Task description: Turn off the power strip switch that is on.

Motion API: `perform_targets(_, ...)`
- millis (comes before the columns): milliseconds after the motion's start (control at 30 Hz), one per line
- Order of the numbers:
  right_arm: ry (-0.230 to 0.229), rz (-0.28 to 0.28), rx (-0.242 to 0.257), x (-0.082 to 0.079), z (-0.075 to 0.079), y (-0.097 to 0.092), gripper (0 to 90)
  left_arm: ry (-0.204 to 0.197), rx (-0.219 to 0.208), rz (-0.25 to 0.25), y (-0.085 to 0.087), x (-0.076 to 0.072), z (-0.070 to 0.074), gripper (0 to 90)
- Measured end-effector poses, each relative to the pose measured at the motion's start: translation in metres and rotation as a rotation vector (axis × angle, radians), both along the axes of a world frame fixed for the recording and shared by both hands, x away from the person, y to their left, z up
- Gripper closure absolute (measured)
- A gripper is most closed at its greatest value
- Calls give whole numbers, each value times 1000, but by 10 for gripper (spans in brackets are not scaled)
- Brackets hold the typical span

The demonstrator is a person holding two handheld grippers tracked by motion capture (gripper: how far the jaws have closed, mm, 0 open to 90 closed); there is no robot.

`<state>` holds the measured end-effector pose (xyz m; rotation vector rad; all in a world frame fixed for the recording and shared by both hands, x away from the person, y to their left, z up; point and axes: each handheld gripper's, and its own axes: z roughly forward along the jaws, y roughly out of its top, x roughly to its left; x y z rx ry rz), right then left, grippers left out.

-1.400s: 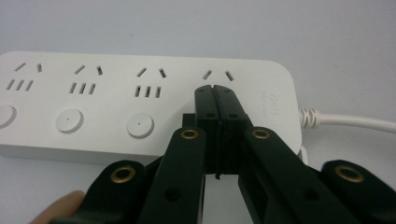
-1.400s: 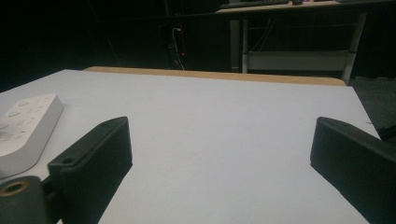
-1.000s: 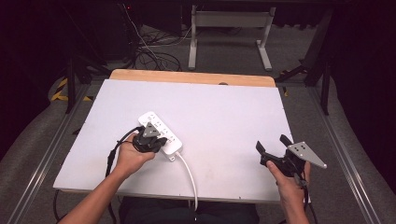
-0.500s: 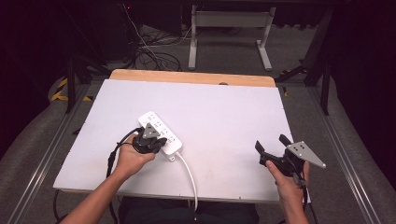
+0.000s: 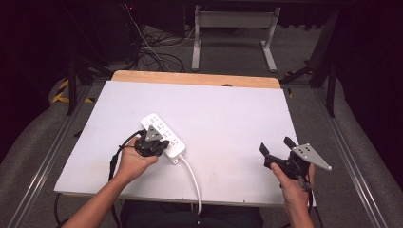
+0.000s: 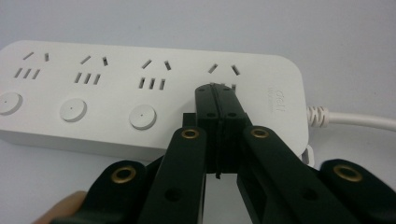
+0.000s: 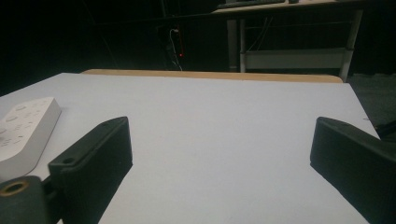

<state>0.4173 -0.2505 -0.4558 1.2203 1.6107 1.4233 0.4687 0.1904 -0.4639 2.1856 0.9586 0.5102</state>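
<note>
High view, power strip: white, lies slantwise on the left half of the white table; its cable runs off the near edge
High view, left gripper: held over the strip's near end, tips down on the top face
High view, right gripper: well apart at the right near corner of the table, jaws spread, nothing between them

Left gripper view, jaws: pressed together, pads meeting with nothing clamped
Left gripper view, tips: resting on the strip at the socket group nearest the cable end
Left gripper view, sockets: four groups in a row, all unfilled; three round buttons showing along the front

Right gripper view, jaws: wide apart, bare table between them
Right gripper view, strip: one end at the far left edge
</note>
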Motion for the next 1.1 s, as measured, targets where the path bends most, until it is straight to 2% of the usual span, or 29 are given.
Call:
perform_targets(133, 2, 1, 2, 1, 0, 0, 61, -6, 19, 1, -3, -1, 0, 900)
perform_targets(200, 3, -3, 1, 1, 0, 1, 61, 2, 7, 5, -2, -1, 0, 900)
perform_targets(333, -5, 2, 4, 0, 1, 1, 63, 8, 9, -2, -4, 1, 0, 900)
perform_targets(433, -4, -4, 6, 0, 1, -1, 63, -7, 37, 3, -9, 1, 0, 900)
perform_targets(533, -5, -5, 11, 0, 1, -1, 62, -2, 27, -1, -7, 1, 0, 900)
perform_targets(633, -6, -5, 9, -1, 2, -1, 62, -12, 51, -5, -9, 0, 1, 900)
perform_targets(700, -5, -5, 9, -1, 2, -1, 63, -11, 51, -6, -9, 0, 1, 900)
perform_targets(867, -1, -6, 7, 0, 1, -2, 63, 22, -6, 1, -4, 3, 0, 900)
perform_targets(1100, -5, -1, 5, 1, 1, 0, 62, 15, -3, 6, -5, 2, 0, 900)
